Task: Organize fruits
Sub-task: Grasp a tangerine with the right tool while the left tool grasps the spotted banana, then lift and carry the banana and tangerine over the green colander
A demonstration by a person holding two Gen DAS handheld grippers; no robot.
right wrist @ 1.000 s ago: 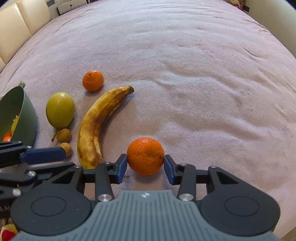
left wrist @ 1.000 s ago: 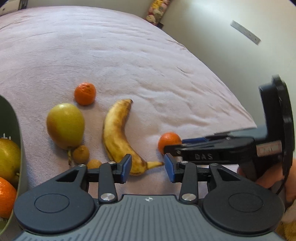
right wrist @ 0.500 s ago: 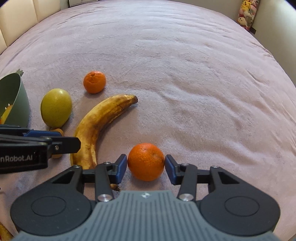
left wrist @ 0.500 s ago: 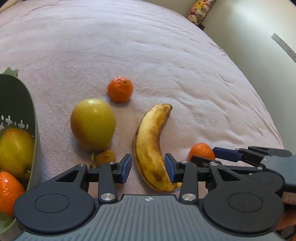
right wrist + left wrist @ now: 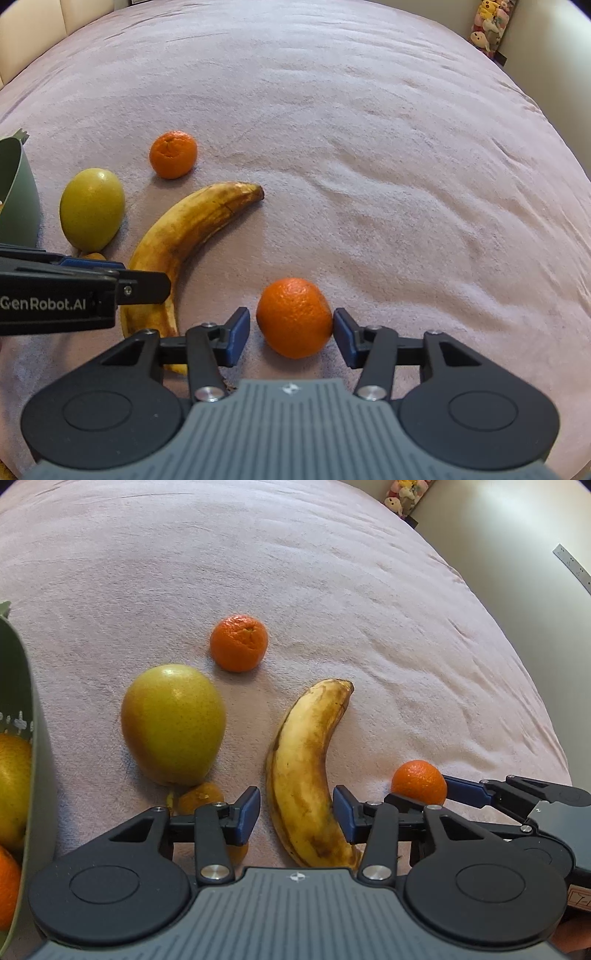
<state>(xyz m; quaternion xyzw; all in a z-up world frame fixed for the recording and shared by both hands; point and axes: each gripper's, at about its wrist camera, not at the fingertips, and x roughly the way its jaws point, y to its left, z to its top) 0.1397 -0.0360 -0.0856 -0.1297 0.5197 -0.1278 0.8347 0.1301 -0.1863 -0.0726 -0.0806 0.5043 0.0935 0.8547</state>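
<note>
We judge the sorting partly done: the green bowl (image 5: 35, 738) at the left edge of the left wrist view already holds a yellow-green fruit and an orange one, while five or so pieces lie loose on the pink blanket (image 5: 369, 129). Our left gripper (image 5: 295, 814) has just been opening and now straddles the lower part of the banana (image 5: 306, 768), with gaps on both sides, so nothing is gripped. Our right gripper (image 5: 290, 332) has also been opening around the near tangerine (image 5: 293, 317); the right pad looks to be touching the peel, the left stands clear, and we read it as not yet clamped. Left to collect are the pear (image 5: 173, 723) at centre left, the far tangerine (image 5: 239, 642) above it, and the small brown fruits (image 5: 201, 797) tucked behind the left finger. These are mostly hidden, so their number is unclear, and the bowl is cut off by the frame.
</note>
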